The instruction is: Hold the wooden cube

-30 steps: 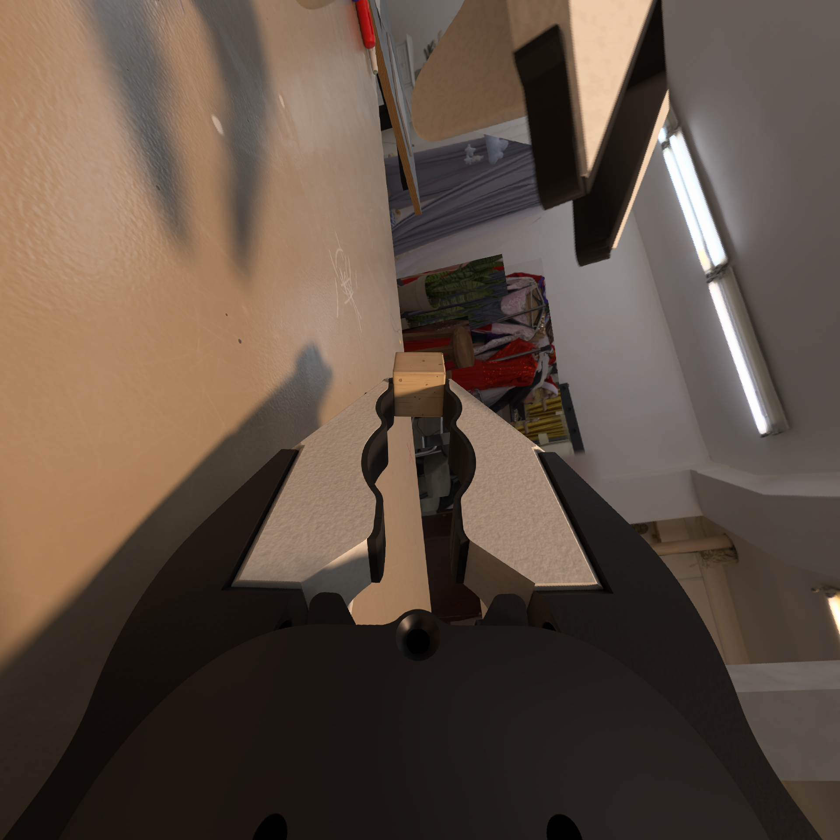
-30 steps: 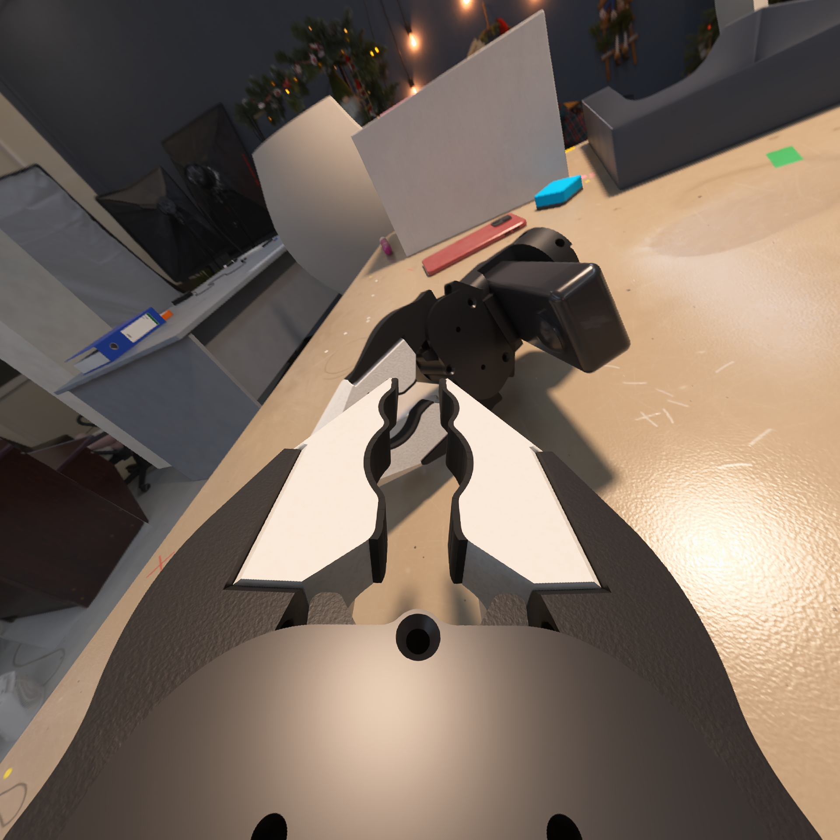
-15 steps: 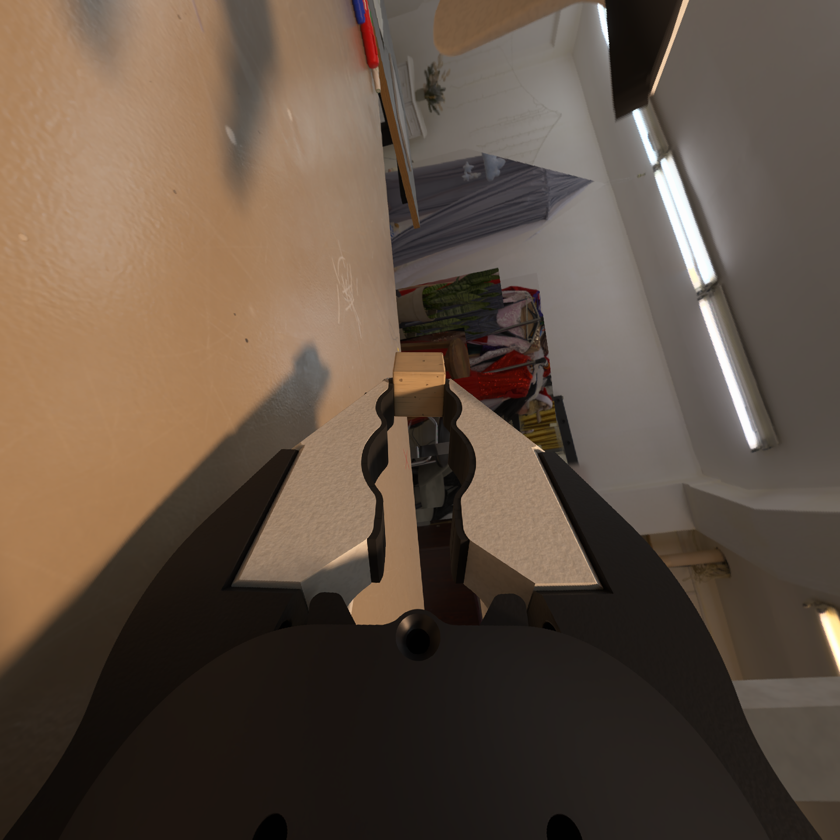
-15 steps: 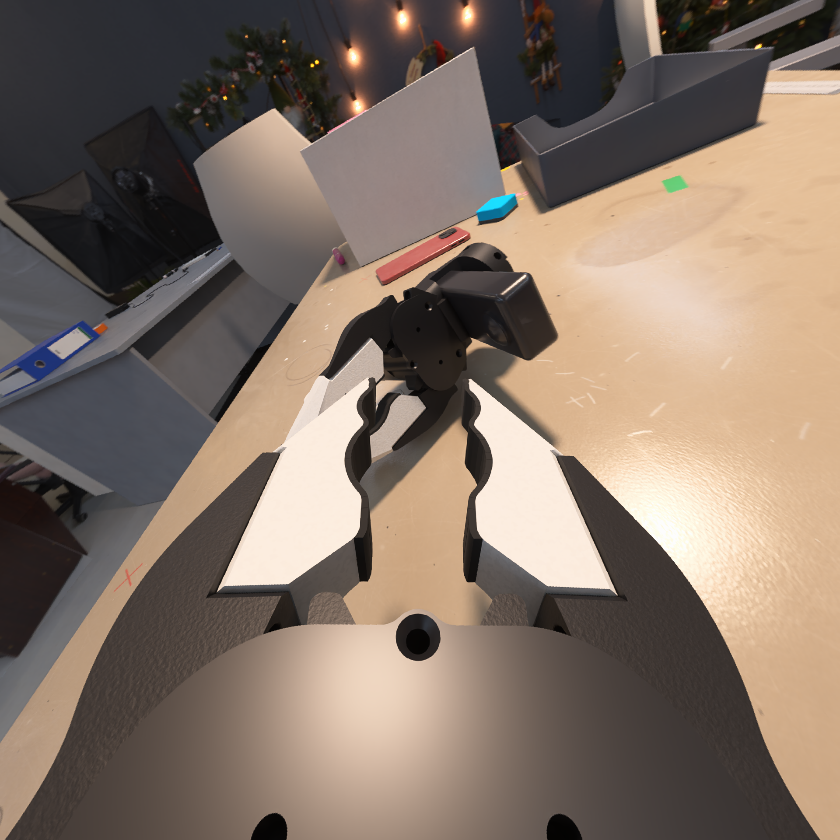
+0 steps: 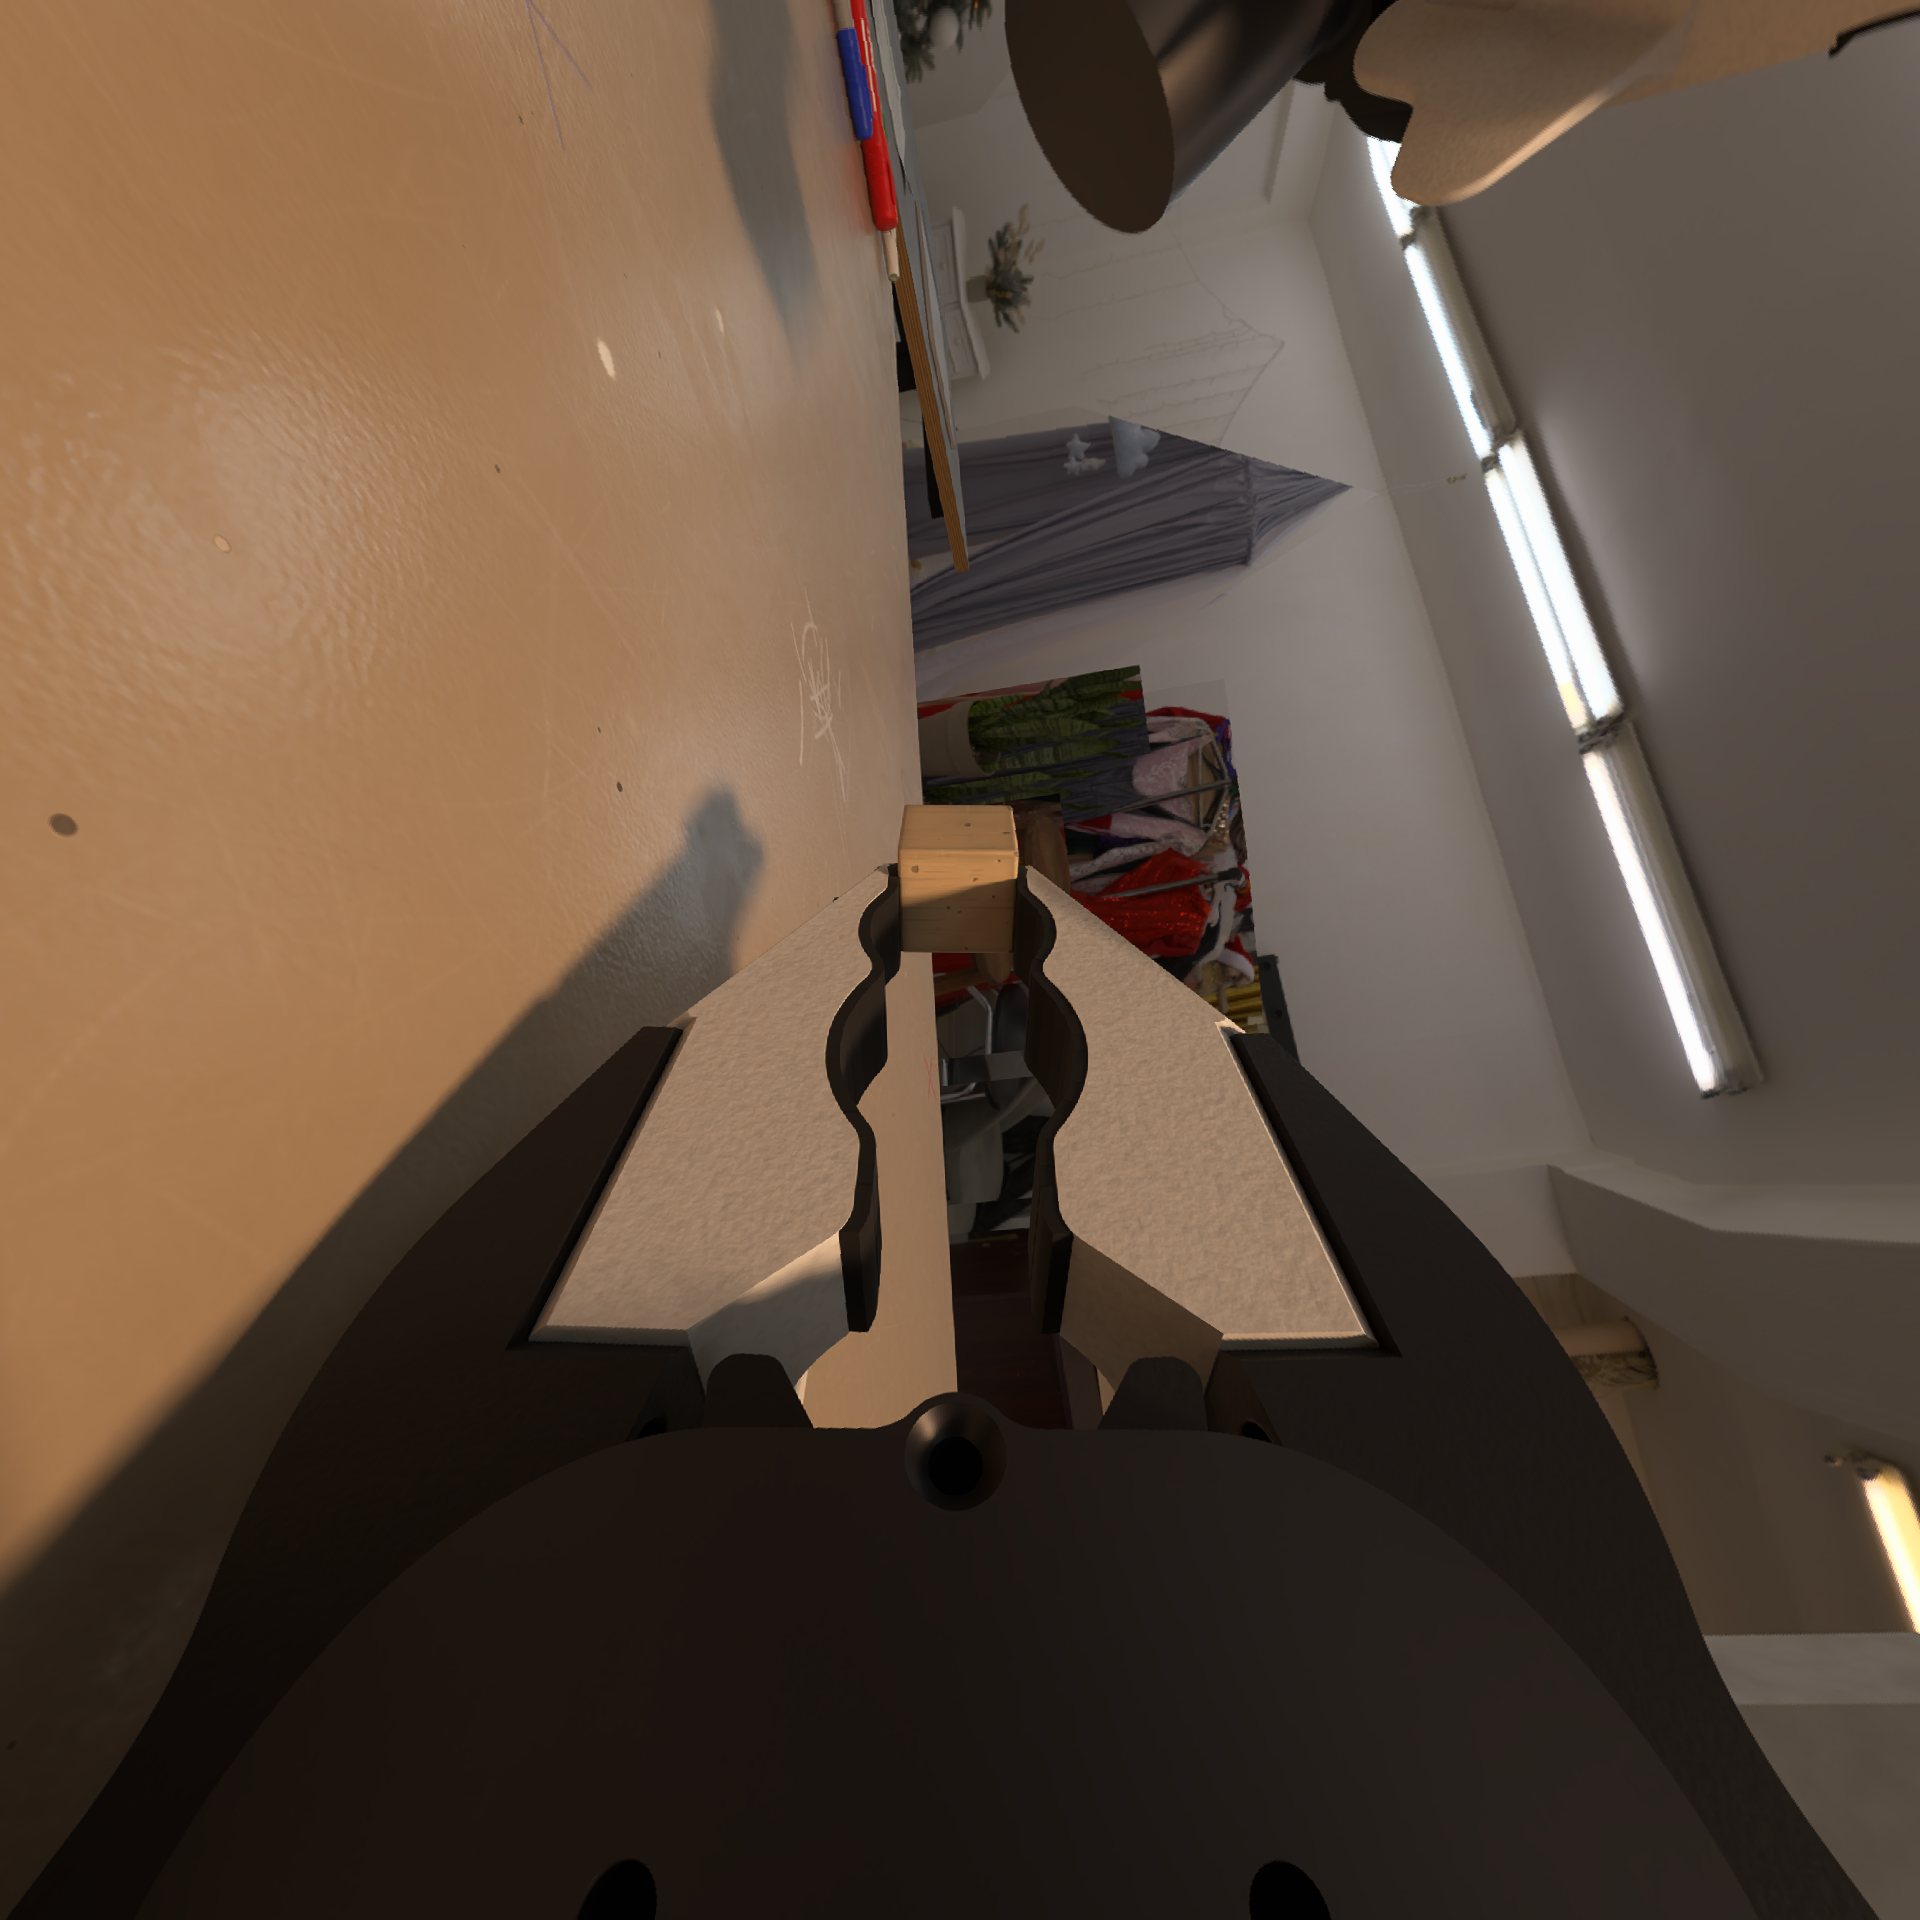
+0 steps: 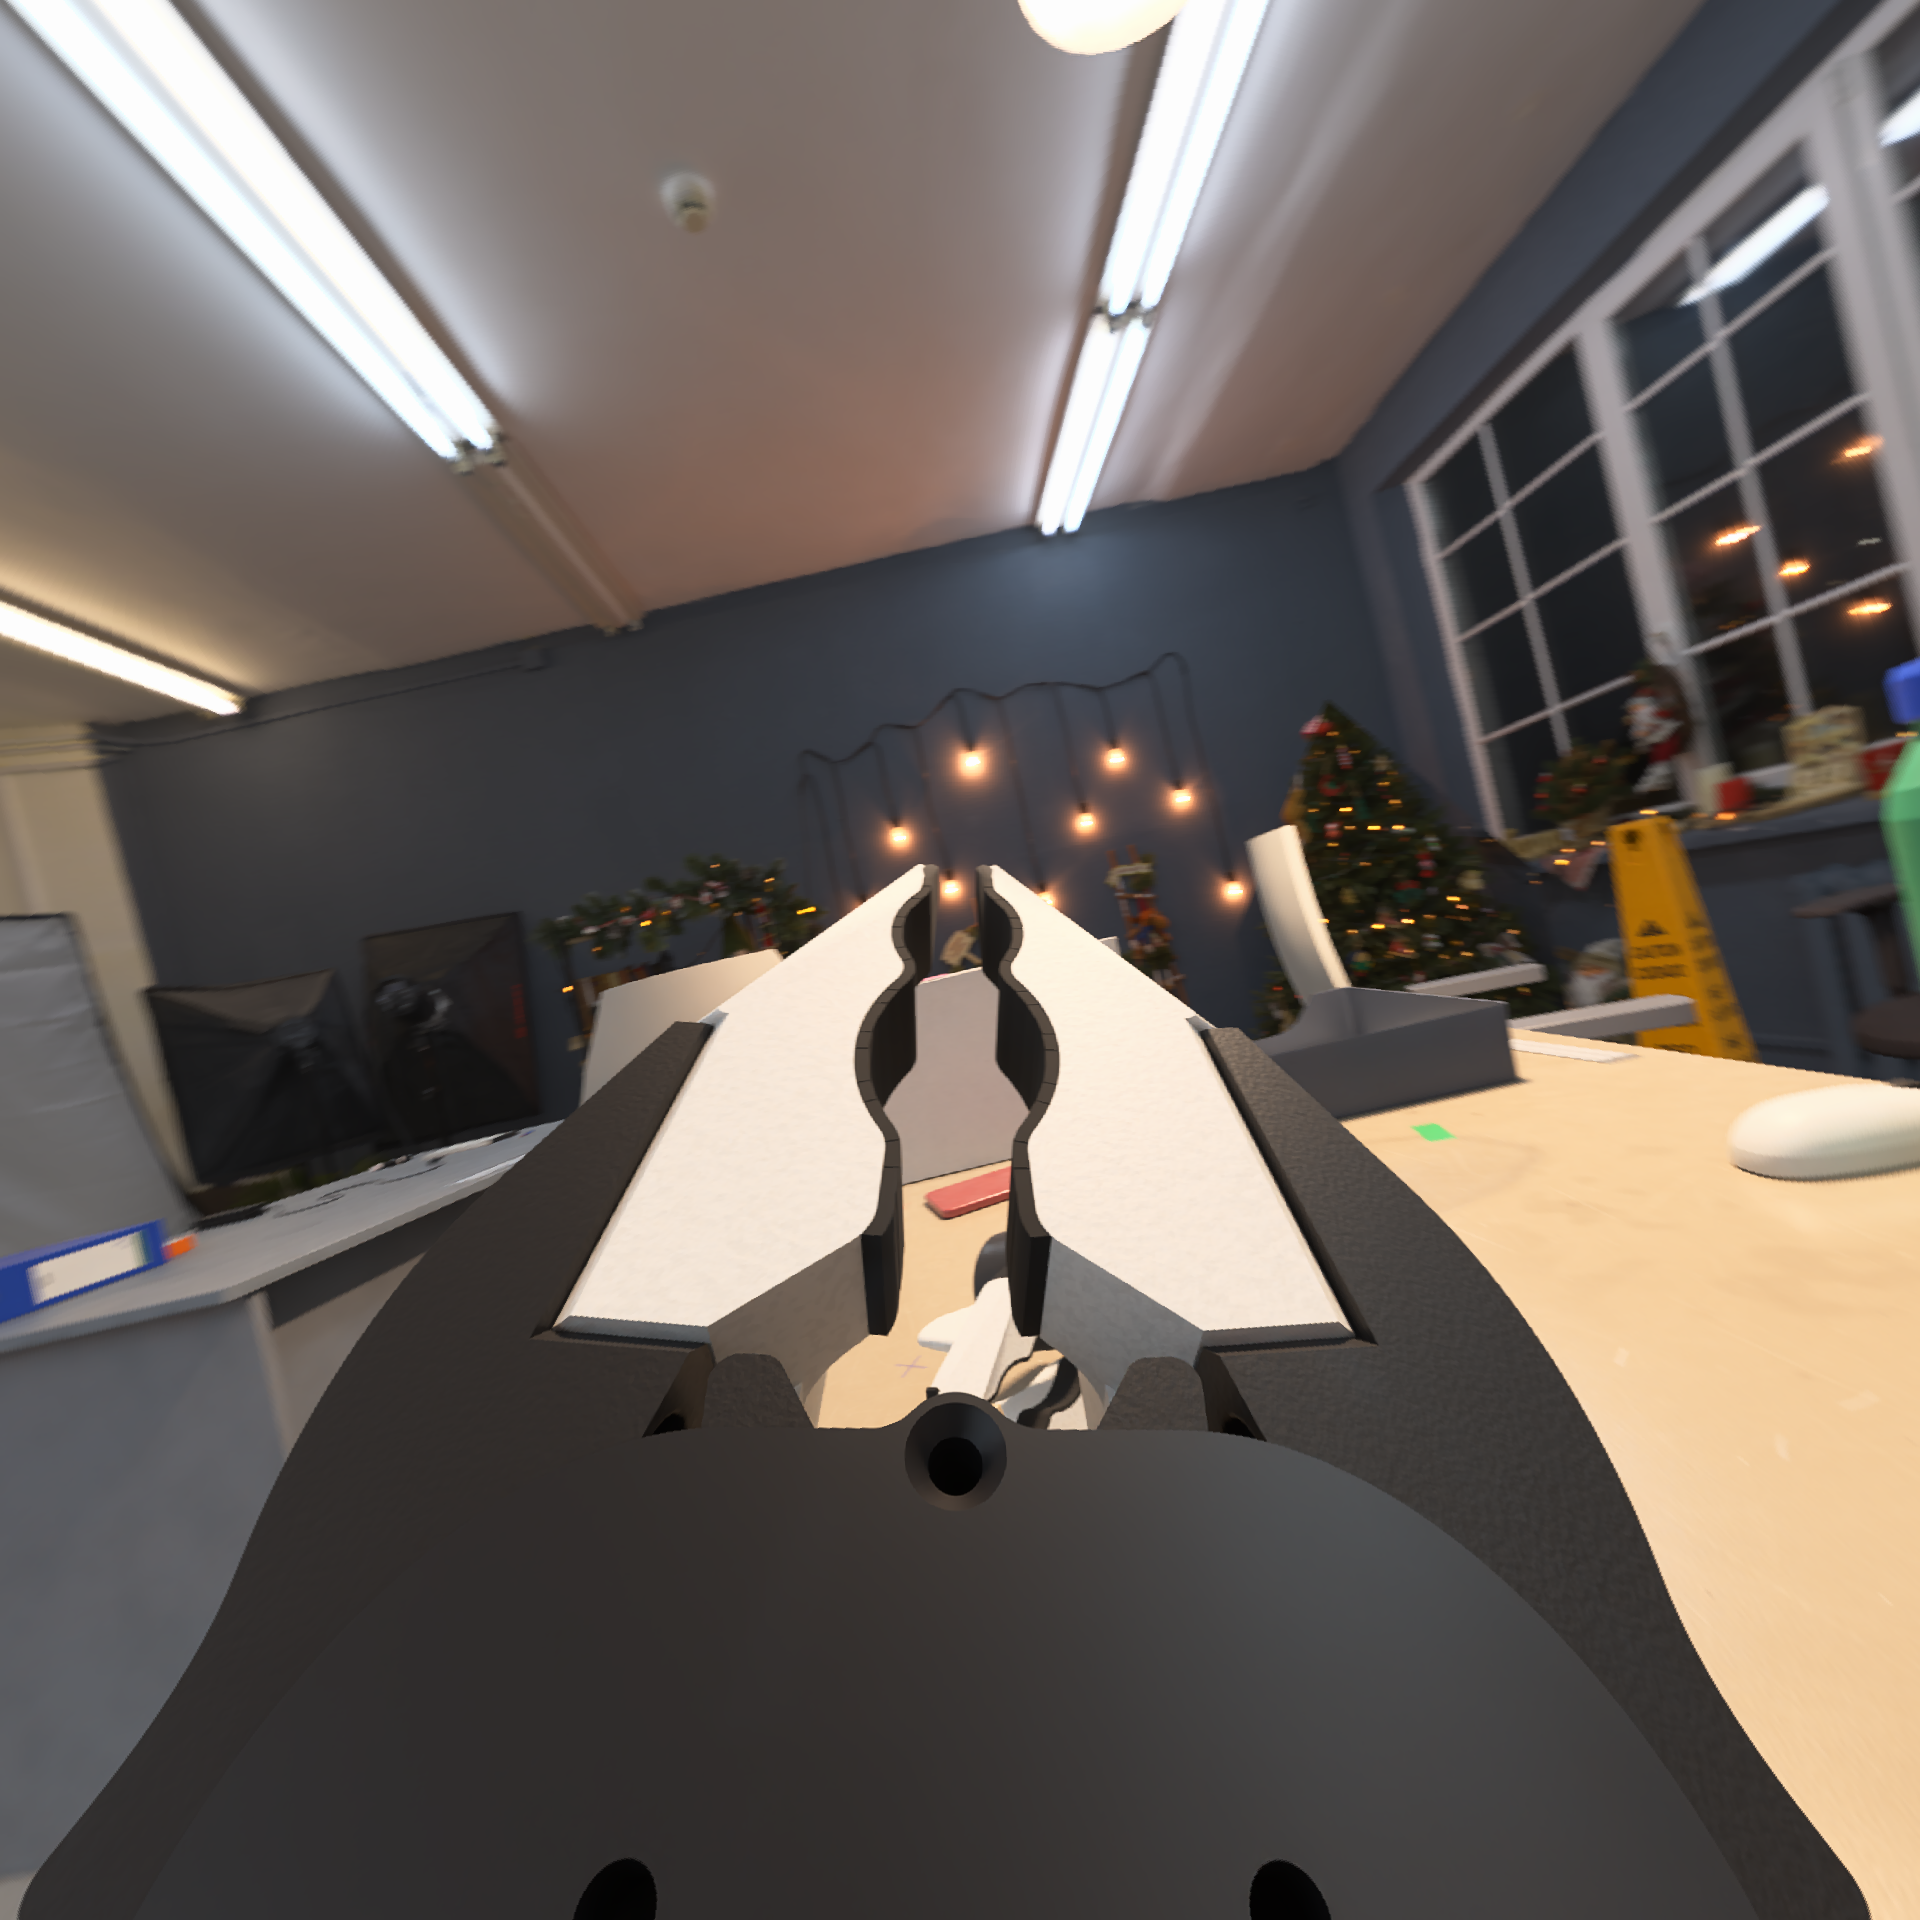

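Observation:
The wooden cube (image 5: 956, 862) is a small pale block pinched between the tips of my left gripper (image 5: 956, 894), which is shut on it. The left gripper is rolled on its side, with the tan table (image 5: 416, 623) along its left, and the cube is held off the table. My right gripper (image 6: 956, 883) is shut and empty, its tips almost touching, and points up and out across the room. Part of the left gripper (image 6: 987, 1351) shows low between the right gripper's fingers. Part of the right gripper (image 5: 1143, 104) shows at the top of the left wrist view.
In the right wrist view the table (image 6: 1558, 1351) carries a white rounded object (image 6: 1829, 1143), a grey tray (image 6: 1392, 1039), a red phone (image 6: 966, 1195), an upright white board (image 6: 956, 1070) and a green patch (image 6: 1434, 1132). Red and blue pens (image 5: 868, 114) lie at its far end.
My right gripper opened wider, then shut, and swung up from facing the left gripper on the table to facing the room. My left gripper keeps the cube, hardly moved.

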`<control>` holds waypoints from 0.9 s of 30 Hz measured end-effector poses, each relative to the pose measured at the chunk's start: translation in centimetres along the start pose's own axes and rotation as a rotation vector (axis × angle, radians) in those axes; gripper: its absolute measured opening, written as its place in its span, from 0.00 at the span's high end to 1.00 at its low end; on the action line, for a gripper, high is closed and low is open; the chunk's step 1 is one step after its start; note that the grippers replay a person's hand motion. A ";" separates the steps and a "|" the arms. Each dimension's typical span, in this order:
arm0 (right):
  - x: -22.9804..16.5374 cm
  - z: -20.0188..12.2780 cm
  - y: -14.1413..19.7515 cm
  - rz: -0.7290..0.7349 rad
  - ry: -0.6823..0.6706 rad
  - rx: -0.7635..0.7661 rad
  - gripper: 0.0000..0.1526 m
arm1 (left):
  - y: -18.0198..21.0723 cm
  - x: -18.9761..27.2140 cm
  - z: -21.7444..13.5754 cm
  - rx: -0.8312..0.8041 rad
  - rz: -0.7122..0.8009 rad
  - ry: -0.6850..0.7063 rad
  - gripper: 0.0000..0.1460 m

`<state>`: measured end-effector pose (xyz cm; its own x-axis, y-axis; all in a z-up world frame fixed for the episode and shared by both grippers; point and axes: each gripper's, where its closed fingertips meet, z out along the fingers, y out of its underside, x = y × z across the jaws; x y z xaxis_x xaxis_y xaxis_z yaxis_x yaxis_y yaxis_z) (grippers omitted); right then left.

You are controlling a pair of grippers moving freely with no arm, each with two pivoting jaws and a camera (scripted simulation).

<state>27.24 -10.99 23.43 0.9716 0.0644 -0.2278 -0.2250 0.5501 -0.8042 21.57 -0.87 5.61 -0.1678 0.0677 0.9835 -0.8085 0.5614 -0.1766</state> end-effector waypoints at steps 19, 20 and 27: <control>7.5 -6.2 -1.5 -0.769 1.148 -0.487 0.95 | -0.1 -0.2 0.2 -0.007 0.008 -0.022 0.86; 7.4 -6.4 -1.6 -0.748 1.112 -0.437 0.95 | -0.2 -0.2 0.2 -0.005 0.006 -0.023 0.86; 8.4 -8.0 -1.5 -0.828 1.185 -0.589 0.87 | -0.1 -0.2 0.1 0.001 0.006 -0.026 0.86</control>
<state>35.19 -17.96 18.28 0.2881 -0.9050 0.3128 0.0523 -0.3113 -0.9489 21.65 -1.04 5.43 -0.1873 0.0493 0.9811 -0.8079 0.5604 -0.1823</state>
